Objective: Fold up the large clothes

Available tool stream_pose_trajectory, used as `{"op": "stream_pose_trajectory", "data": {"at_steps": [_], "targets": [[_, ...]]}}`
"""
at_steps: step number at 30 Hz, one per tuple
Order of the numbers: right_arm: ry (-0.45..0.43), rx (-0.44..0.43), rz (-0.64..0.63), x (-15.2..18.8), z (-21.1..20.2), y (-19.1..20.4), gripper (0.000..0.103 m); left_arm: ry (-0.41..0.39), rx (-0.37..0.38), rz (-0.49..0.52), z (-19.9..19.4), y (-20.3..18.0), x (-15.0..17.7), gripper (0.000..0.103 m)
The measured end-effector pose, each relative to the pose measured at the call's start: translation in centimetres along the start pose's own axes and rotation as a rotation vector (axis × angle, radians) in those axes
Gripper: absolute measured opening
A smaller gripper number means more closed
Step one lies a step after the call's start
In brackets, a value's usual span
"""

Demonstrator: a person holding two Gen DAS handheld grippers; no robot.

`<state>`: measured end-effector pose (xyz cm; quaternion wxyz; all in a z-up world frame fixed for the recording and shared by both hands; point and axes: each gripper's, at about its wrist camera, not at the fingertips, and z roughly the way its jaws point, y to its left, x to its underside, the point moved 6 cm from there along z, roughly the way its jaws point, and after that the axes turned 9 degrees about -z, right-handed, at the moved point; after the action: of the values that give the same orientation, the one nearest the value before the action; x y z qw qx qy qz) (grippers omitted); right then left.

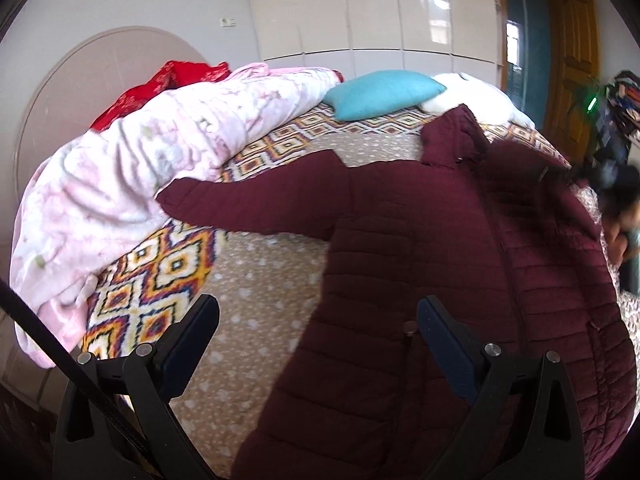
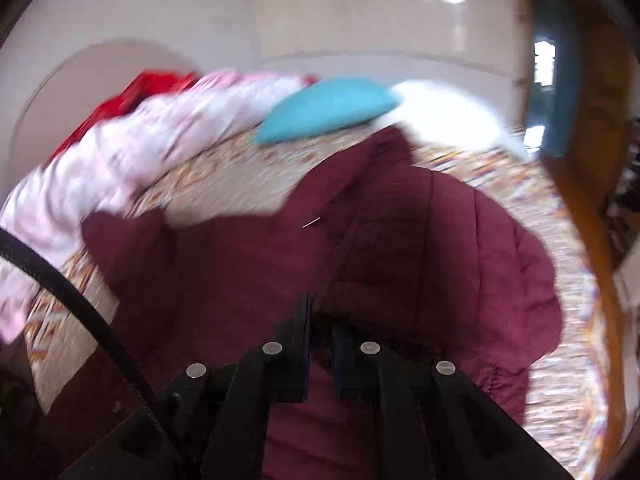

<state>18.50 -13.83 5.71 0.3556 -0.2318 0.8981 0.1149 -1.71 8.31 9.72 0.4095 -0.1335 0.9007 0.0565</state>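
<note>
A large maroon quilted jacket [image 1: 460, 280] lies spread on the bed, its left sleeve [image 1: 256, 204] stretched out toward the pink blanket and its collar toward the pillows. My left gripper [image 1: 318, 320] is open and empty above the jacket's lower left edge. In the blurred right wrist view my right gripper [image 2: 322, 320] is shut on a fold of the jacket [image 2: 440, 260] at its right side. That side is lifted and bunched over the body. The right gripper shows as a dark blur at the right edge of the left wrist view [image 1: 612, 184].
The bed [image 1: 260, 280] has a tan dotted cover with a diamond-patterned border. A pink blanket [image 1: 132, 168] and red cloth [image 1: 160, 84] are heaped at the left. A teal pillow [image 1: 380, 94] and a white pillow [image 1: 472, 100] lie at the far end. A wooden door [image 1: 572, 64] stands at the right.
</note>
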Motion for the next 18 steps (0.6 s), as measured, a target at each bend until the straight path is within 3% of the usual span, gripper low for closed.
{"op": "stream_pose_trajectory", "data": {"at_steps": [2, 4, 5, 9, 13, 16, 18], "targets": [[0.079, -0.057, -0.003, 1.4, 2.9, 2.5, 0.019, 0.001, 0.003, -0.027, 0.0, 1.5, 0.1, 0.099], [0.132, -0.093, -0.006, 2.9, 4.8, 3.7, 0.036, -0.002, 0.006, -0.045, 0.1, 2.6, 0.2, 0.099], [0.14, -0.092, -0.013, 3.3, 5.2, 3.8, 0.04, -0.006, 0.006, -0.051, 0.2, 3.2, 0.3, 0.099], [0.141, -0.111, 0.008, 4.4, 3.2, 3.7, 0.042, -0.017, 0.002, -0.064, 0.7, 4.6, 0.7, 0.099], [0.07, -0.102, 0.122, 4.0, -0.1, 1.3, 0.042, -0.011, 0.021, -0.09, 1.2, 5.9, 1.0, 0.099], [0.011, -0.024, 0.262, 3.9, -1.4, -2.5, 0.043, -0.009, 0.026, -0.121, 1.5, 7.3, 1.1, 0.099], [0.015, 0.039, 0.34, 4.1, -1.0, -4.4, 0.05, -0.01, 0.023, -0.14, 1.7, 8.4, 1.1, 0.099]]}}
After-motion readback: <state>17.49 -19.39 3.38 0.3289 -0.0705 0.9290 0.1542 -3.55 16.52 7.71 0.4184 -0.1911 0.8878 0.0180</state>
